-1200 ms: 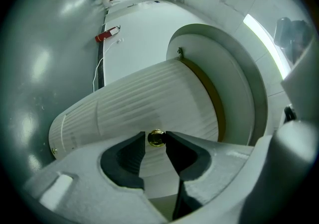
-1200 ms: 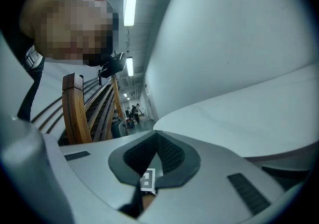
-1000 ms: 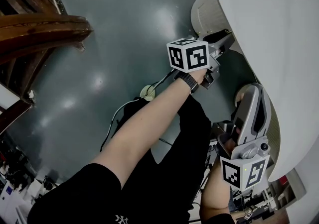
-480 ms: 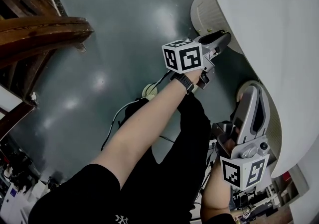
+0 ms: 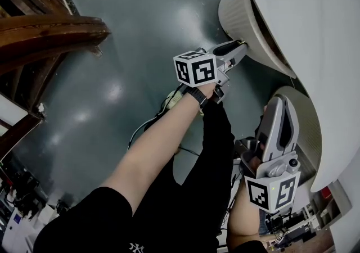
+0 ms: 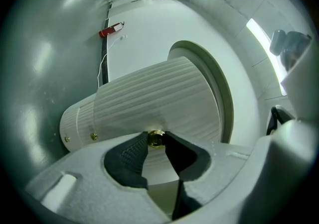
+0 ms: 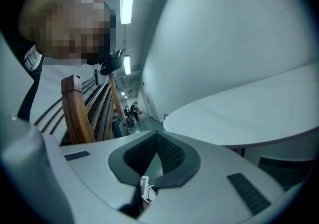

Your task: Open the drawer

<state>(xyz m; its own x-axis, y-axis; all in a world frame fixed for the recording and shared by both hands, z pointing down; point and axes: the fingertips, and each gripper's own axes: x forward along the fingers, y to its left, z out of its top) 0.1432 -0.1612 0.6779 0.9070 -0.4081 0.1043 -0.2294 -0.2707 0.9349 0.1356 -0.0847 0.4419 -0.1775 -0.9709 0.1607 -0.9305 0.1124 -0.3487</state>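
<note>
A white ribbed, curved drawer [image 5: 243, 18] stands partly pulled out of the rounded white cabinet [image 5: 306, 4]. In the left gripper view the drawer [image 6: 149, 96] juts out of its dark-rimmed opening [image 6: 219, 83]. My left gripper [image 5: 238, 49] is shut on the drawer's small brass knob [image 6: 156, 139], which sits pinched between the two black pads [image 6: 130, 154]. My right gripper [image 5: 279, 104] hangs lower, pointing up beside a second ribbed drawer front [image 5: 308, 120] that sits flush. Its jaws [image 7: 155, 134] meet at the tips with nothing between them.
Dark glossy floor [image 5: 129, 32] fills the left side. A curved wooden stair rail [image 5: 48, 30] stands at far left, also in the right gripper view [image 7: 75, 113]. Cables [image 5: 140, 125] trail on the floor. A red fire extinguisher [image 6: 110, 29] lies by the cabinet's base.
My left gripper has moved left, away from the cabinet, holding the knob, and the drawer has slid out with it. The right gripper has shifted only slightly.
</note>
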